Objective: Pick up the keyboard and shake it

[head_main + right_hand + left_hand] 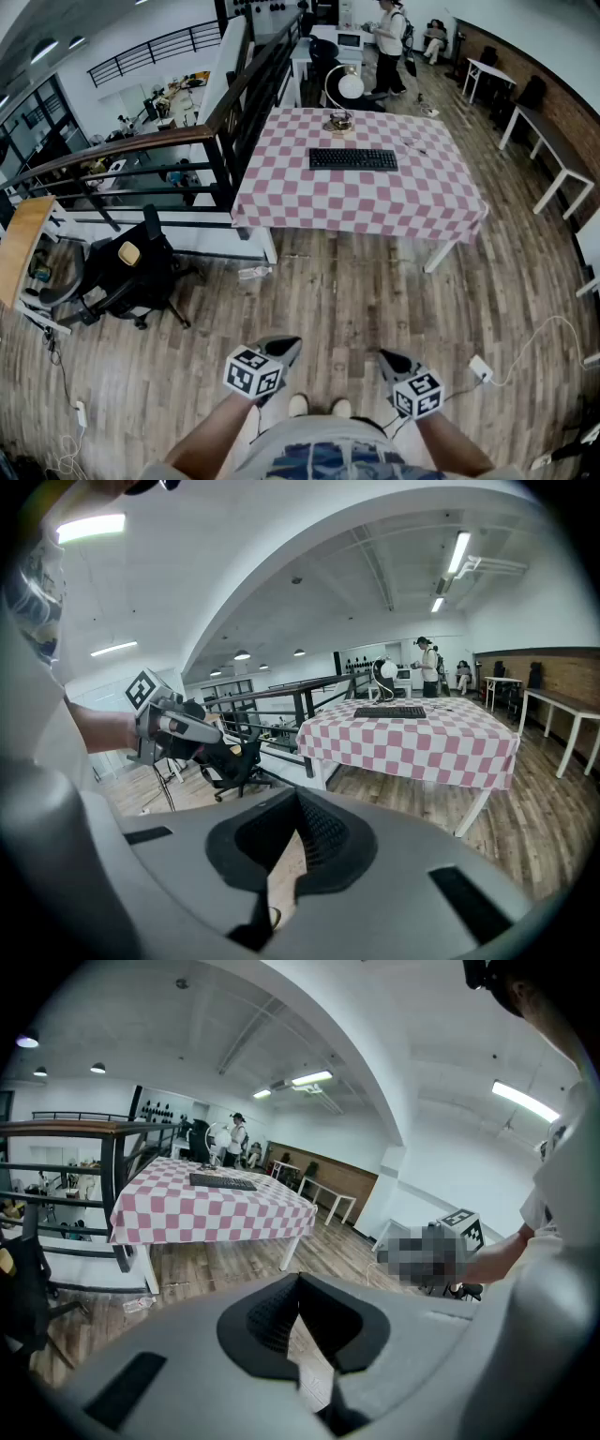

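Left gripper (287, 347) and right gripper (388, 358) closed; keyboard (353, 159) lies on table (281, 192).

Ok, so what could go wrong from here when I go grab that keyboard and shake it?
1. The left gripper and right gripper are both shut; unopened, they would likely shove the keyboard along the tablecloth.
2. A bottle lies by the near table leg, a possible trip.
3. The lamp stands just behind the keyboard; a wide shake could hit it.
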`<state>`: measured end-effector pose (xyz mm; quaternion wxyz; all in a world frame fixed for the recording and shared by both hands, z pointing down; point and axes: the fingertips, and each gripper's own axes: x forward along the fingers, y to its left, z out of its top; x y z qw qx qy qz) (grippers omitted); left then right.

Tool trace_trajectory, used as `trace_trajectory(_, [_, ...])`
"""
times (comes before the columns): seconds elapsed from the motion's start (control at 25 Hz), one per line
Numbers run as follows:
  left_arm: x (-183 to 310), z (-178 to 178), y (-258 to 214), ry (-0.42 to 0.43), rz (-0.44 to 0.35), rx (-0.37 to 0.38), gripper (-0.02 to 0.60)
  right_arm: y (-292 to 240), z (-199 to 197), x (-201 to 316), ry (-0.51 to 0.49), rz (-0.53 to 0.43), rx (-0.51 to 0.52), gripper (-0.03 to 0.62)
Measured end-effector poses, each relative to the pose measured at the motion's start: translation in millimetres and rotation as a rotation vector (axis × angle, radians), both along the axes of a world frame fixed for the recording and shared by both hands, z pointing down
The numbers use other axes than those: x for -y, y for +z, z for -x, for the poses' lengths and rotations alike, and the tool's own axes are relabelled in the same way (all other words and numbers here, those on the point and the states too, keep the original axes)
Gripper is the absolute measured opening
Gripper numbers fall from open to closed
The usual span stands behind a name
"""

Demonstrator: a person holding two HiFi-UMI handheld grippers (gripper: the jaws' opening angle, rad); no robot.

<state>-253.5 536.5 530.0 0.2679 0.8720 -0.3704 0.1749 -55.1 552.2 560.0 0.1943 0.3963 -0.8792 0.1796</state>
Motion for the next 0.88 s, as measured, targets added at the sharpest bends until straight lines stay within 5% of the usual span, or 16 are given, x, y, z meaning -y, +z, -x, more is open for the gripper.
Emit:
trace_trajectory(0.56, [43.3, -104.5, 0.5, -0.052, 0.006, 0.012, 0.005, 13.0, -113.2, 48.0, 0.003, 0.043, 0.023, 0.002])
trace_trajectory(0.88, [106.8, -135.9, 9.2, -0.014, -0.004, 0.033, 0.024, 28.4, -146.5, 100.4, 0.069, 0.069, 0.024, 0.091])
